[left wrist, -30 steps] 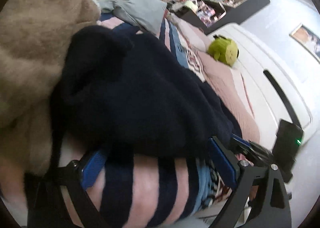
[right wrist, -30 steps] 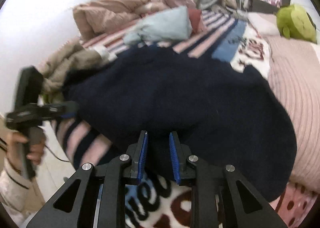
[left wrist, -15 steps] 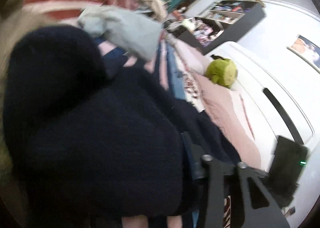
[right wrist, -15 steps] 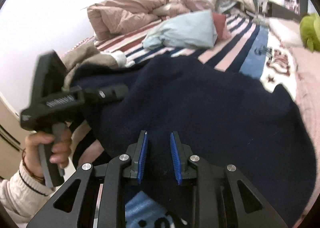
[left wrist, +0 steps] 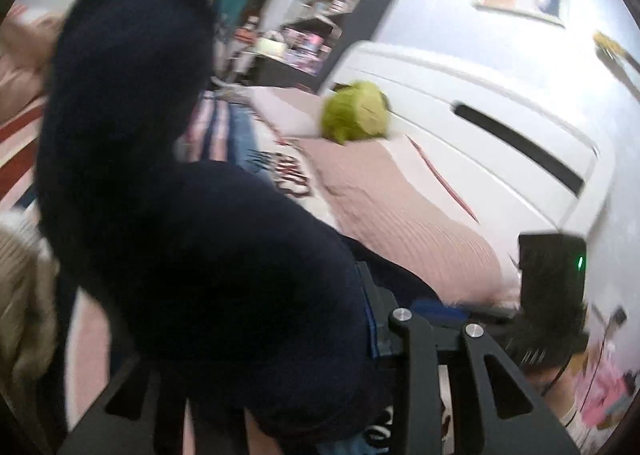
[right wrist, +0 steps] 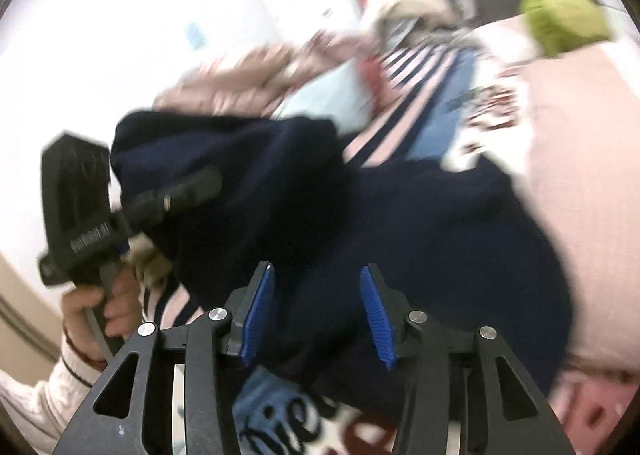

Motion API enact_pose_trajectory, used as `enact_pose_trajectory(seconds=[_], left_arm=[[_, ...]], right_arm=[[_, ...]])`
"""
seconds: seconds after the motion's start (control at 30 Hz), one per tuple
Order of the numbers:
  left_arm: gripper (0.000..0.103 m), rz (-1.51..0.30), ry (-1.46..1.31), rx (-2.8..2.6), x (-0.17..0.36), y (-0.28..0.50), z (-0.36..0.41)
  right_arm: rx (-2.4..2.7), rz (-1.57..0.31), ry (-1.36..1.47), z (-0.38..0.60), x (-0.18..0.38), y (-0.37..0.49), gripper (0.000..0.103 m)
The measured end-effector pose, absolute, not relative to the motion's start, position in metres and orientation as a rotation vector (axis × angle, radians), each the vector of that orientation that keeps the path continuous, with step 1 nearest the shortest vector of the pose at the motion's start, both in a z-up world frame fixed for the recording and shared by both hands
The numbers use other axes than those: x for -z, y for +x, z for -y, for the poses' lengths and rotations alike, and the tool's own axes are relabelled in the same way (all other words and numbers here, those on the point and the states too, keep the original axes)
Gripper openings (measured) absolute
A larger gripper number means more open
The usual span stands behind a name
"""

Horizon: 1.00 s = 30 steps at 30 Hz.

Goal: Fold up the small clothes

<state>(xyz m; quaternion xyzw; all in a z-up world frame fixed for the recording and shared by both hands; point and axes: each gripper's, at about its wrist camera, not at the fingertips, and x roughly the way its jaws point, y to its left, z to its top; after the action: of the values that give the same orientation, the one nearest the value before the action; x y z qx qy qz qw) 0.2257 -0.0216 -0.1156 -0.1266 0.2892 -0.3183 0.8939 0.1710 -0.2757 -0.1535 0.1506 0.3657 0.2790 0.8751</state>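
A dark navy knitted garment [right wrist: 400, 223] lies on the bed. My left gripper [right wrist: 188, 191] is shut on one edge of it and holds that edge lifted and folded over toward the right. In the left wrist view the lifted cloth [left wrist: 168, 195] fills the frame and hides the left gripper's fingertips. My right gripper [right wrist: 318, 307] is open, its blue pads [right wrist: 258, 307] apart just above the near edge of the garment, and it holds nothing.
The bed has a striped pink and navy cover [right wrist: 404, 95] and a pink ribbed blanket [right wrist: 580, 175]. A green plush toy [left wrist: 356, 117] sits near the white headboard [left wrist: 500, 115]. A heap of beige and pale blue clothes [right wrist: 248, 83] lies at the far side.
My right gripper has opened and let go of the garment's near edge. My left gripper has lifted its edge of the garment and swung it up and over toward the right.
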Motion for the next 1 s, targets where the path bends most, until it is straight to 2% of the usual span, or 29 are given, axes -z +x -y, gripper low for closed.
enact_pose_trajectory(seconds=[0.17, 0.23, 0.33, 0.37, 0.43, 0.47, 0.57, 0.67, 0.83, 0.87, 0.9, 1.0], left_arm=[[0.030, -0.675, -0.026, 0.769, 0.122, 0.231, 0.102], [0.036, -0.715, 0.115, 0.789, 0.135, 0.230, 0.140], [0.055, -0.757, 0.158, 0.847, 0.148, 0.225, 0.157], [0.064, -0.760, 0.150, 0.862, 0.147, 0.226, 0.157], [0.077, -0.761, 0.105, 0.899, 0.142, 0.223, 0.148], [0.080, -0.761, 0.087, 0.917, 0.140, 0.222, 0.142], [0.080, -0.764, 0.078, 0.937, 0.139, 0.220, 0.141], [0.080, -0.759, 0.075, 0.937, 0.143, 0.219, 0.146], [0.081, -0.737, 0.051, 0.951, 0.142, 0.217, 0.139], [0.081, -0.737, 0.052, 0.952, 0.141, 0.217, 0.138], [0.081, -0.738, 0.056, 0.949, 0.141, 0.216, 0.136], [0.082, -0.733, 0.049, 0.962, 0.134, 0.211, 0.120]], right_arm=[[-0.465, -0.693, 0.426, 0.339, 0.145, 0.139, 0.044], [-0.441, -0.684, 0.458, 0.354, 0.145, 0.130, 0.044], [-0.418, -0.687, 0.468, 0.364, 0.145, 0.121, 0.045], [-0.410, -0.689, 0.464, 0.367, 0.144, 0.119, 0.045], [-0.403, -0.679, 0.463, 0.371, 0.141, 0.116, 0.045], [-0.409, -0.666, 0.461, 0.372, 0.137, 0.113, 0.046], [-0.448, -0.624, 0.434, 0.362, 0.124, 0.116, 0.054], [-0.517, -0.607, 0.450, 0.347, 0.114, 0.134, 0.071], [-0.633, -0.733, 0.447, 0.311, 0.133, 0.164, 0.071], [-0.650, -0.758, 0.454, 0.307, 0.141, 0.168, 0.057], [-0.640, -0.765, 0.460, 0.307, 0.144, 0.169, 0.031], [-0.656, -0.775, 0.530, 0.316, 0.154, 0.170, 0.018]])
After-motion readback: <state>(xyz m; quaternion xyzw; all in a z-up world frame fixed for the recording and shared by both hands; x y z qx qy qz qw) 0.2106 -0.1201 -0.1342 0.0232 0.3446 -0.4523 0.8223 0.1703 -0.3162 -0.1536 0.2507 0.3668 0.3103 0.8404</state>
